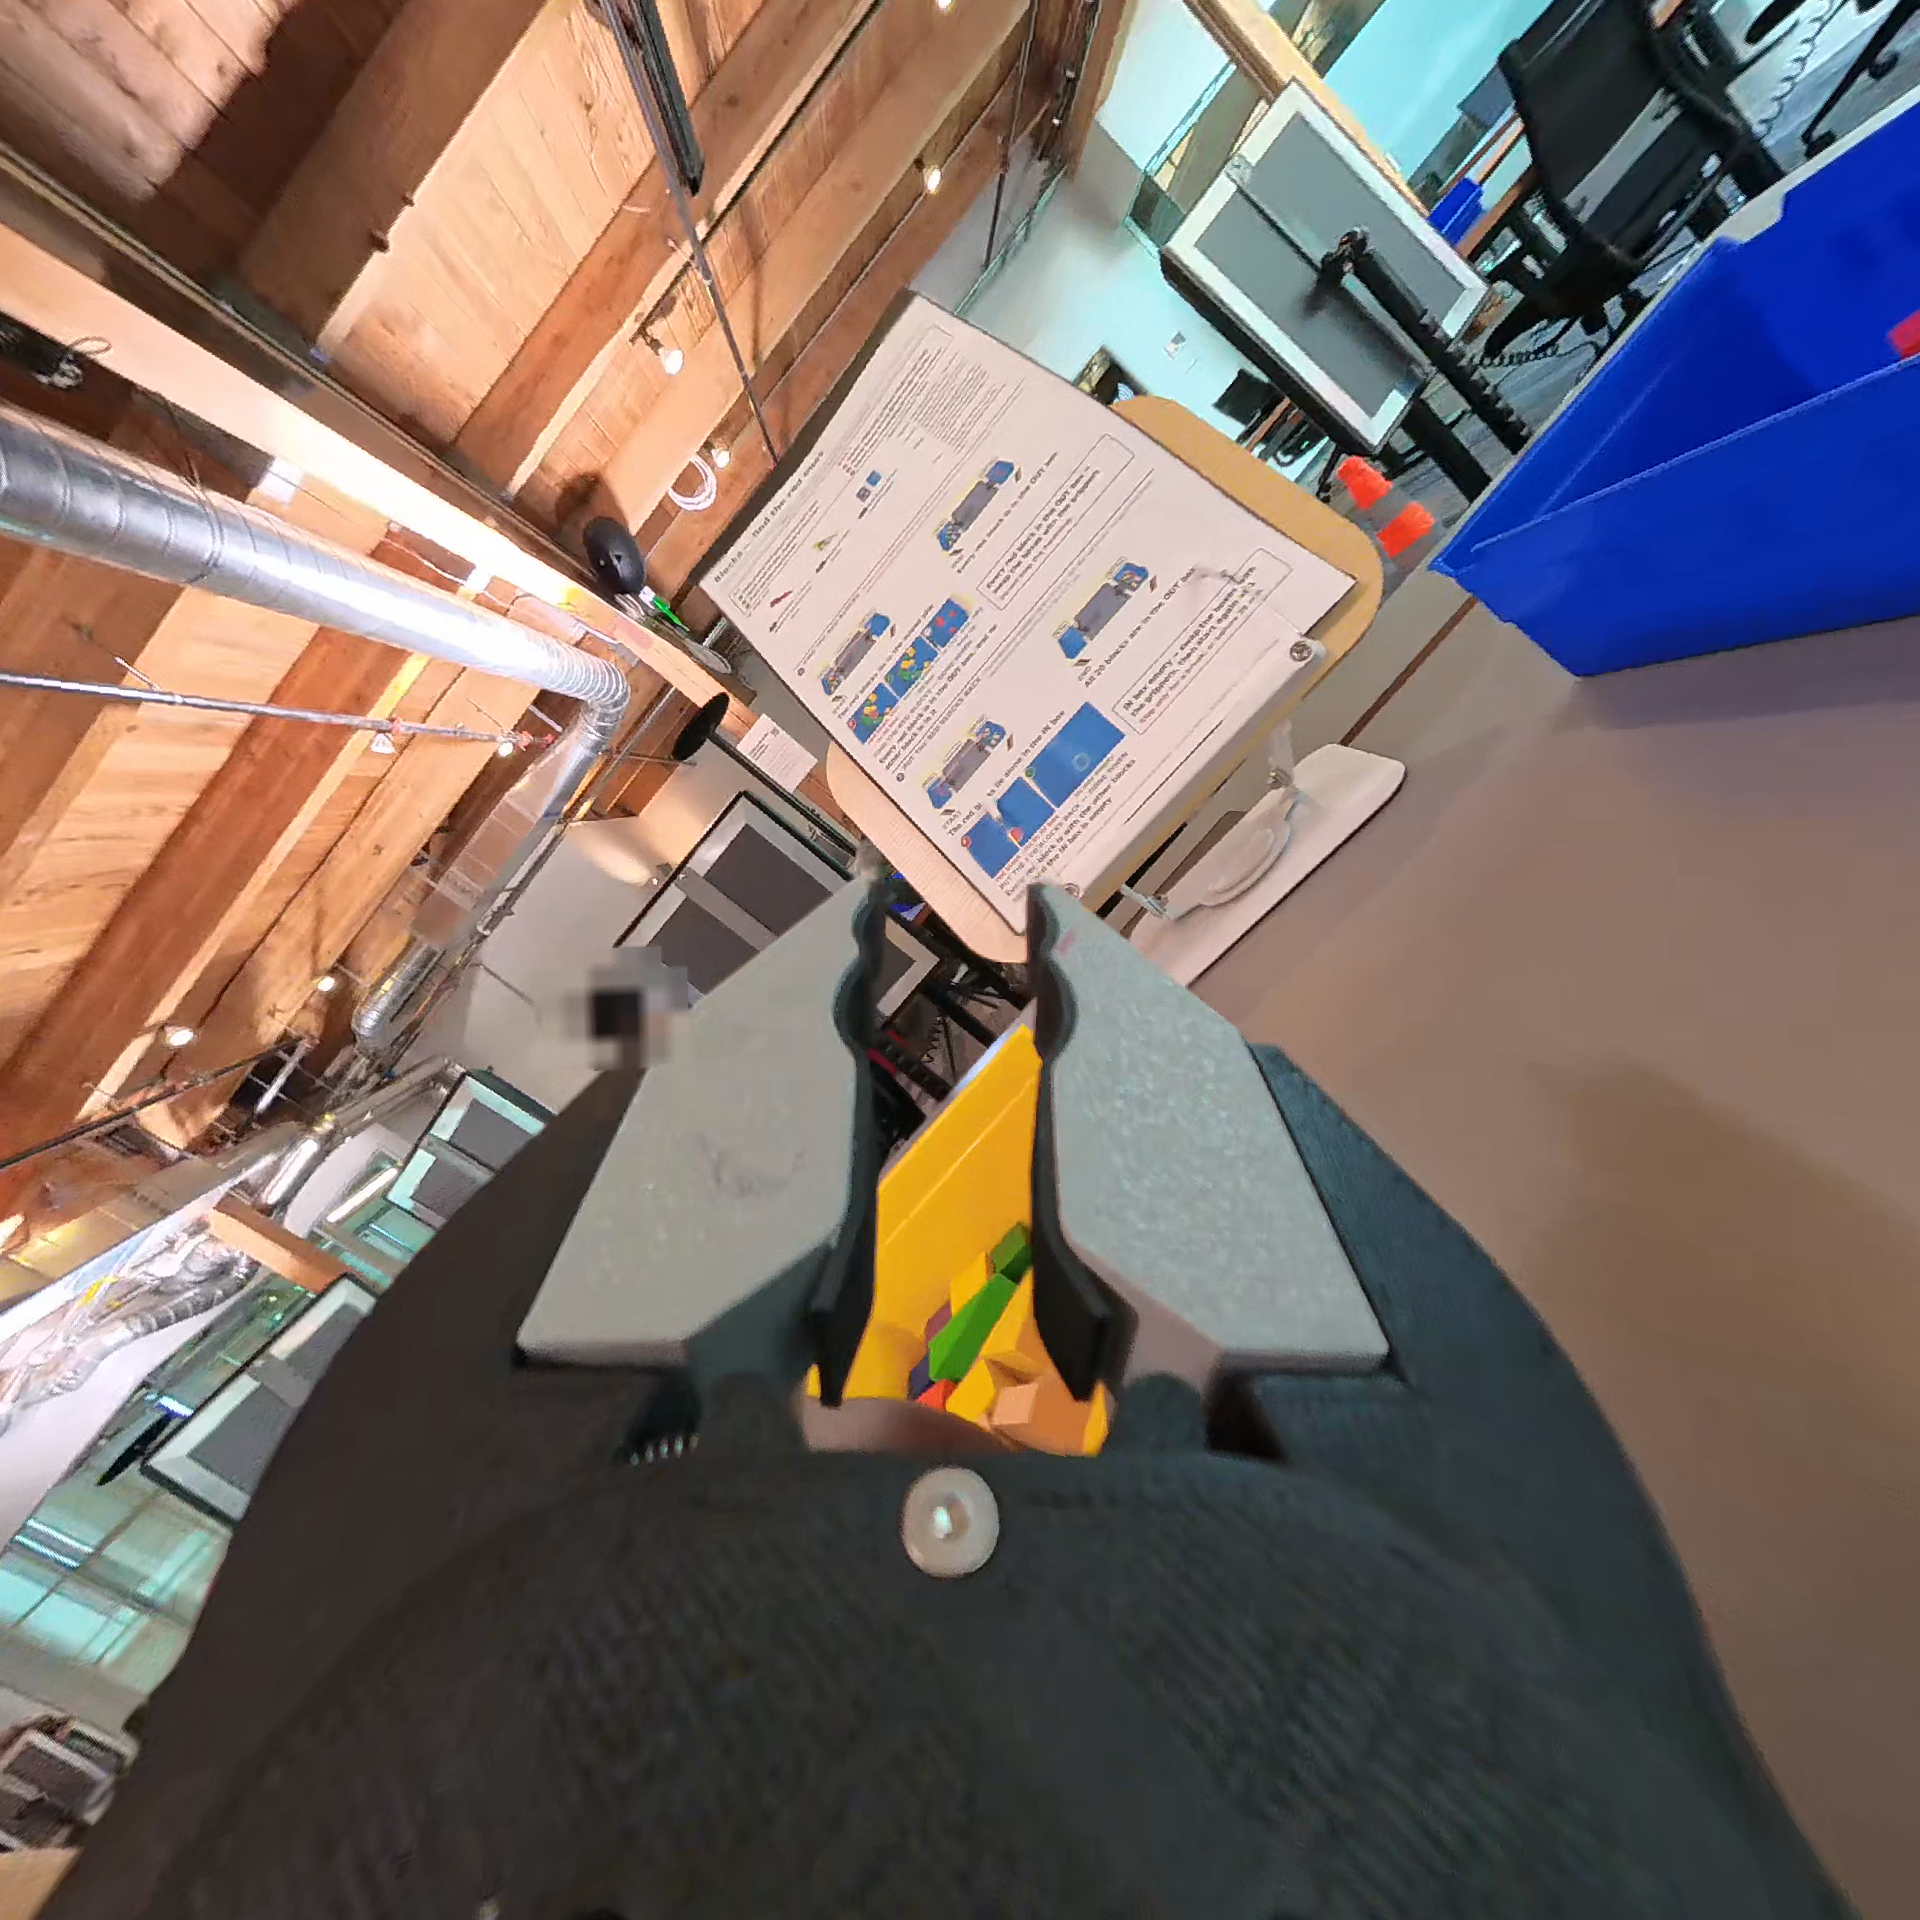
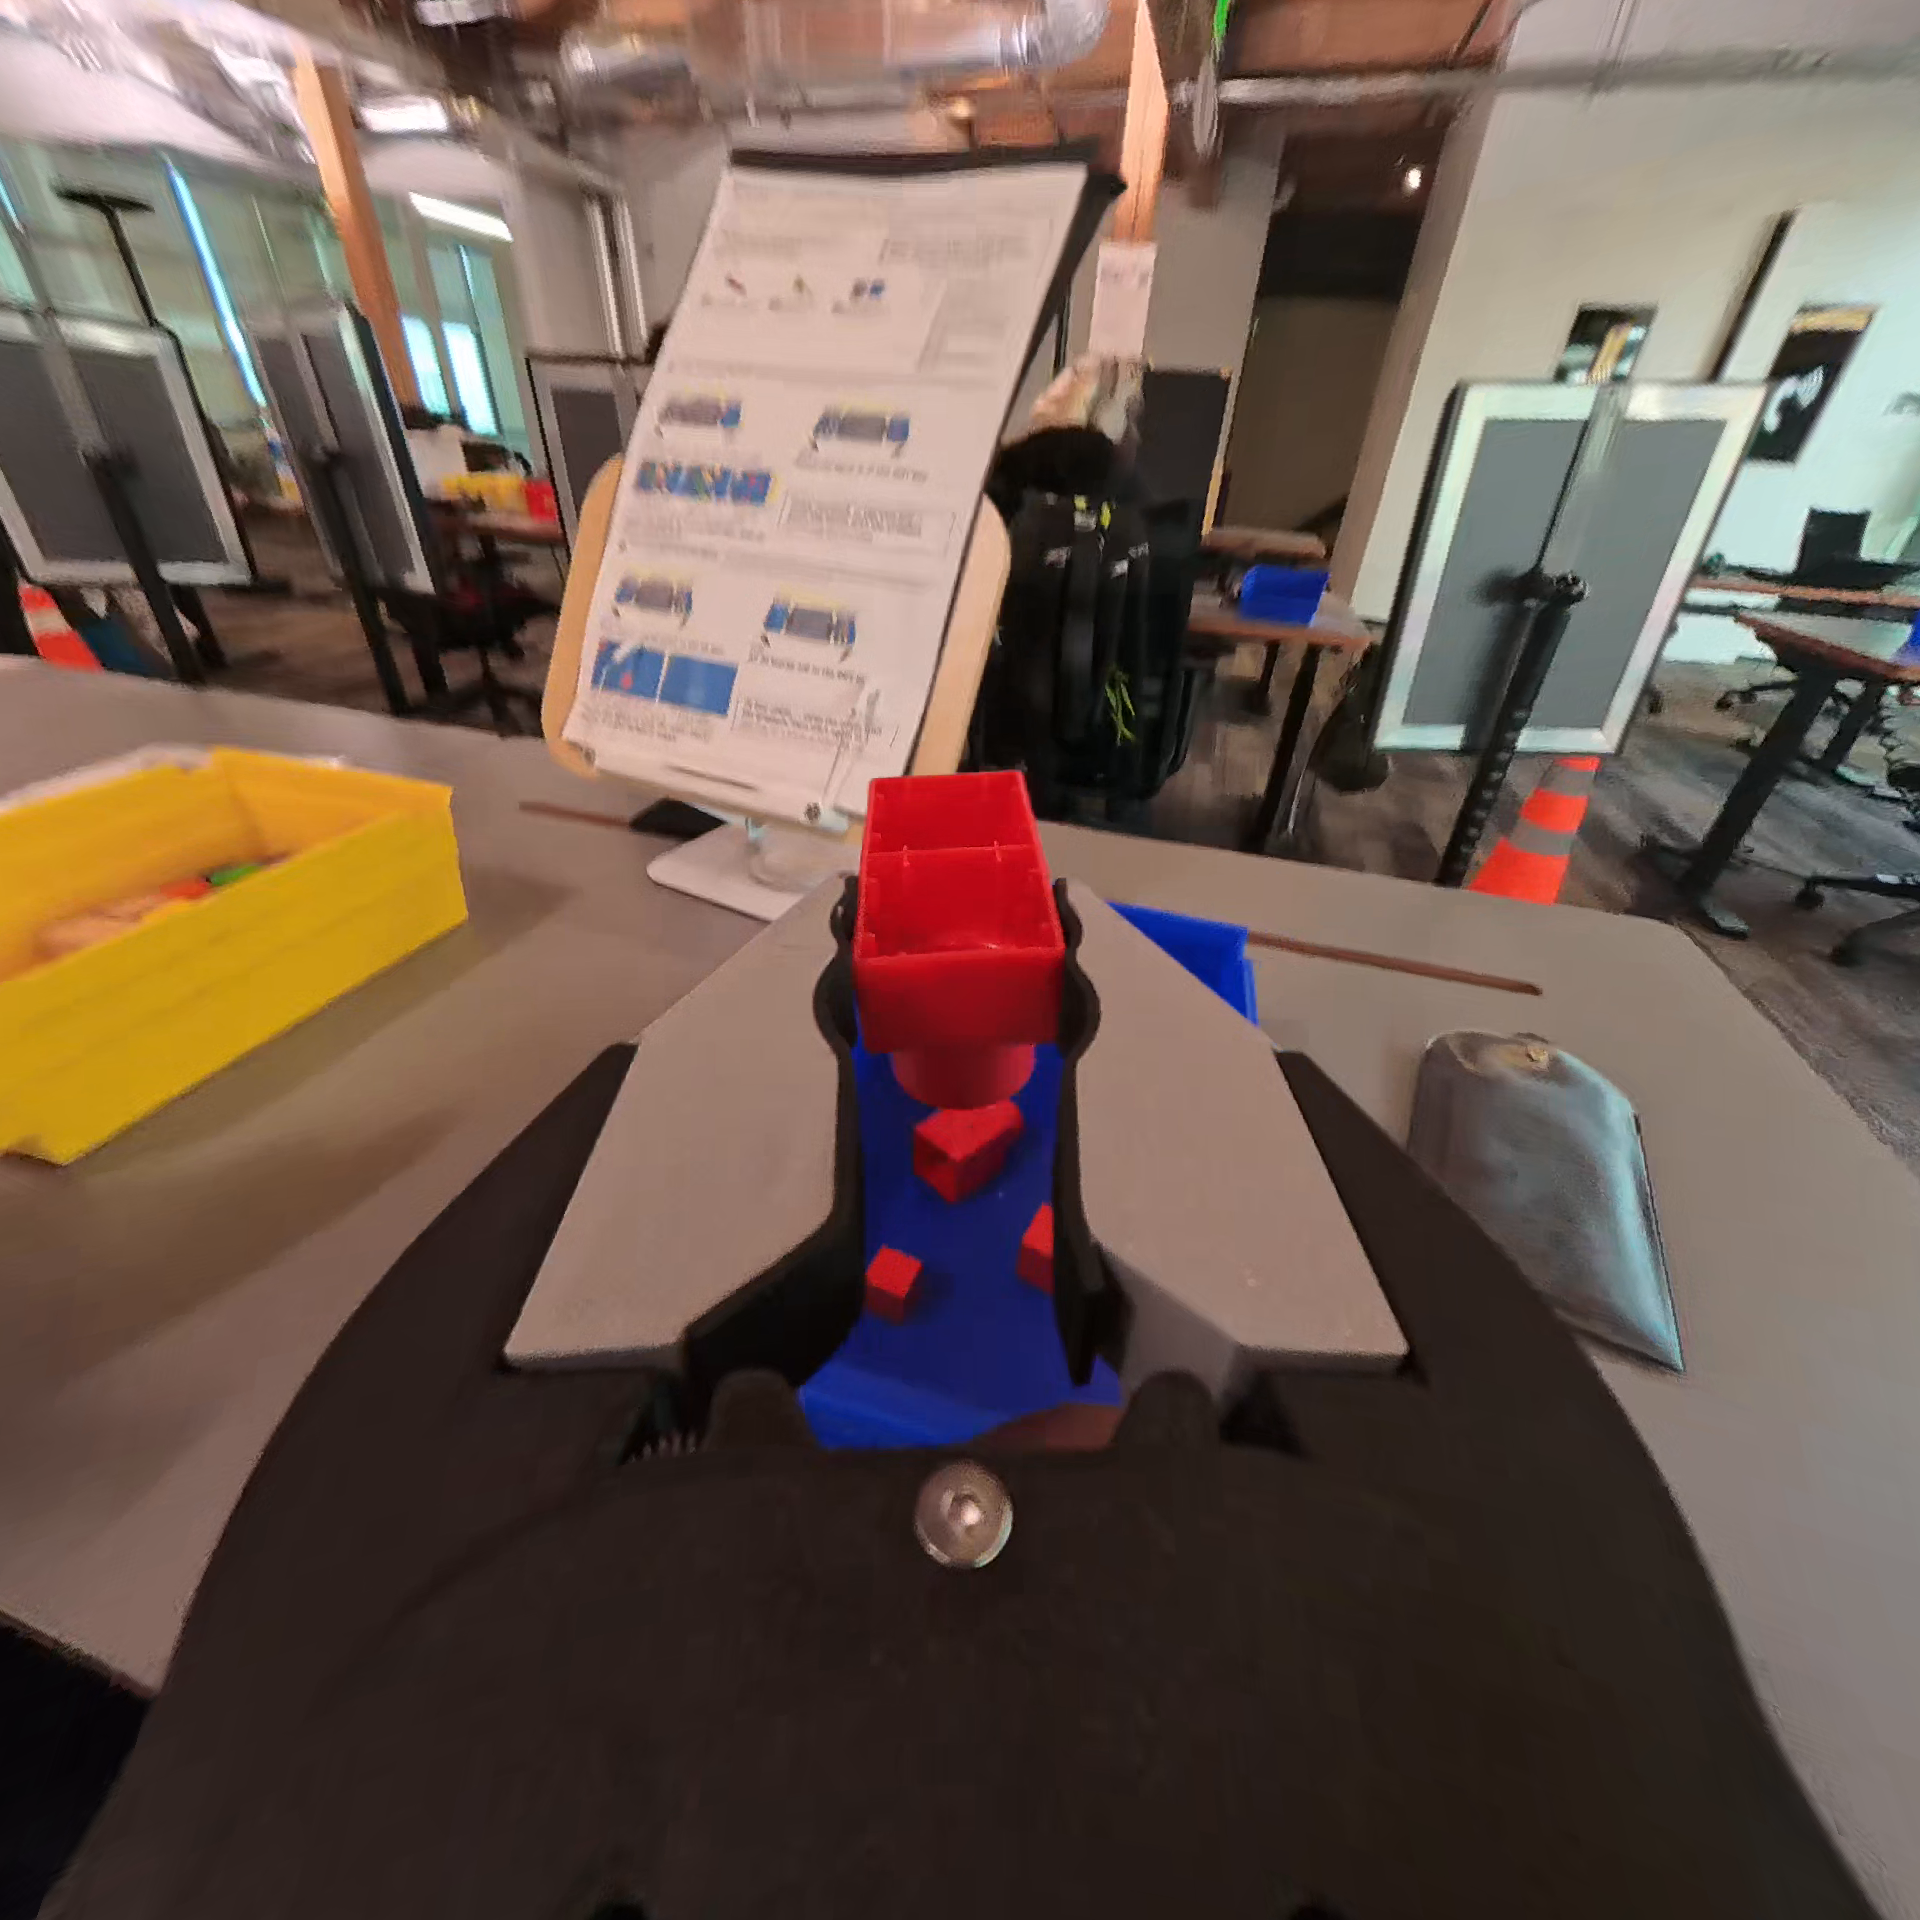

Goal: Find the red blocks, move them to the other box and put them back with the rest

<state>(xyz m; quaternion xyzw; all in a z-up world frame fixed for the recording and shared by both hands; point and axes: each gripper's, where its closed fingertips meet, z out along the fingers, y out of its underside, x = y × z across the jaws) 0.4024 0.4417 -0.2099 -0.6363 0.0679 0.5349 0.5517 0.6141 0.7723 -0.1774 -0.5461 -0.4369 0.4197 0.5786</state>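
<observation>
Right gripper holds a red block over the blue box

The right gripper (image 2: 958,940) fingers pinch a hollow red block (image 2: 958,925) above the blue box (image 2: 966,1320), where 3 small red blocks (image 2: 964,1145) lie. The left gripper (image 1: 951,914) fingers stand a little apart, holding nothing, above the yellow box (image 1: 956,1174) of mixed blocks.

Red block (image 2: 961,935), blue box (image 2: 1195,951), yellow box (image 2: 208,935), grey table (image 2: 520,1039).
</observation>
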